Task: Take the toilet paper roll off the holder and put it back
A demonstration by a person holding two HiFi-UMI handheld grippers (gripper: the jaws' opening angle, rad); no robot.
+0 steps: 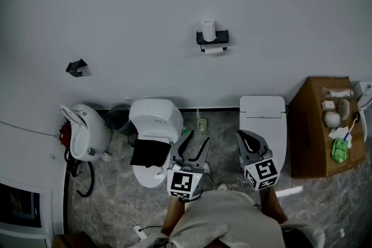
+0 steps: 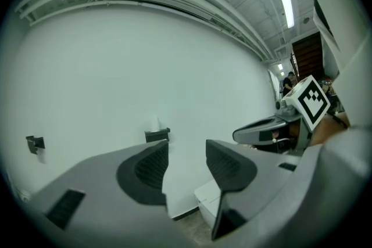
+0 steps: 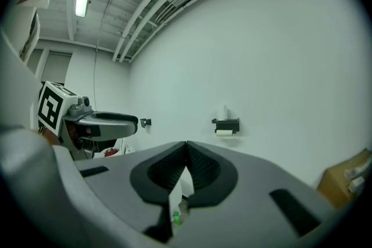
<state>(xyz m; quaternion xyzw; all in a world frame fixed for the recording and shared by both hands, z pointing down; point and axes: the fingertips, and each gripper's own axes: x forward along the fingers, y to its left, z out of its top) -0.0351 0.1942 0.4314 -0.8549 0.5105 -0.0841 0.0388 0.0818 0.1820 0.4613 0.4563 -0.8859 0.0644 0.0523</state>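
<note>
A black toilet paper holder [image 1: 212, 39] is fixed to the white wall, far ahead of both grippers. One white roll [image 1: 208, 29] stands upright on top of it and a second roll [image 1: 214, 50] hangs underneath. The same holder [image 2: 157, 135] is small in the left gripper view, and the holder [image 3: 226, 124] also appears in the right gripper view. My left gripper [image 1: 199, 137] [image 2: 186, 151] is open, with a clear gap and nothing between its jaws. My right gripper [image 1: 241, 136] [image 3: 186, 148] is shut and empty, its tips touching.
Below the wall stand two white toilets, one on the left [image 1: 154, 119] and one on the right [image 1: 263, 113]. A wooden cabinet [image 1: 317, 142] with small items is at the right. A dark bin [image 1: 118, 118] and a white appliance [image 1: 87, 130] sit at the left. A black hook [image 1: 76, 67] is on the wall.
</note>
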